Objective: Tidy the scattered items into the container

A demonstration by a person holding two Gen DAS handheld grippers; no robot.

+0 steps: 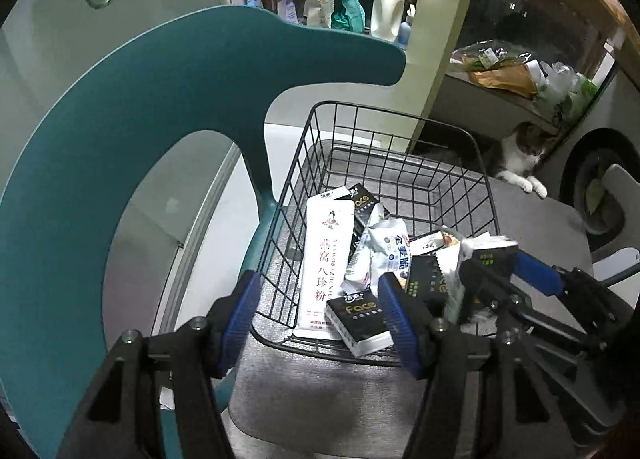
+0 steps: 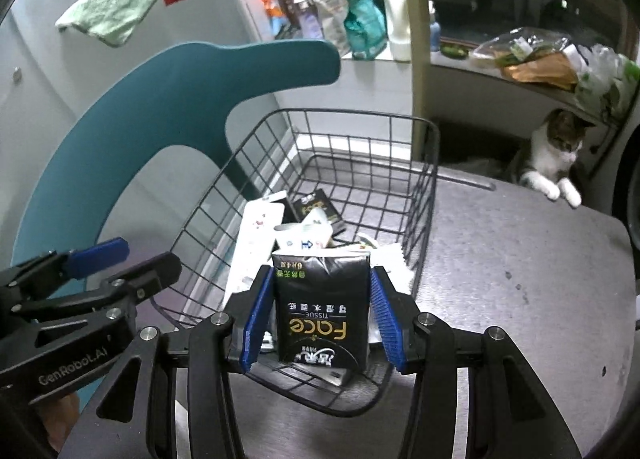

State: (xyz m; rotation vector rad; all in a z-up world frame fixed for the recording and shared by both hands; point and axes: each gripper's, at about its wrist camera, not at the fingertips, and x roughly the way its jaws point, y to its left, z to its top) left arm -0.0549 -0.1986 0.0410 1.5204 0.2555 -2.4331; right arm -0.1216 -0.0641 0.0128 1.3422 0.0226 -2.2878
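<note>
A black Face tissue pack (image 2: 320, 311) sits between the right gripper (image 2: 318, 317)'s blue pads, which flank its sides over the near rim of the wire basket (image 2: 424, 195). The left gripper (image 1: 320, 319) is spread wide, holding nothing, beside the basket's sachets and packs (image 1: 326, 263). A cat (image 2: 554, 155) rests its paws on the grey table (image 2: 520, 259).

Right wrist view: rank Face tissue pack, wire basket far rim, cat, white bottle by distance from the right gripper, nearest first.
1. Face tissue pack: between the right gripper fingers, over the basket's near end.
2. Wire basket far rim: straight ahead, mid-frame.
3. Cat: beyond the table's far edge, right.
4. White bottle: on the back ledge, top centre.
</note>
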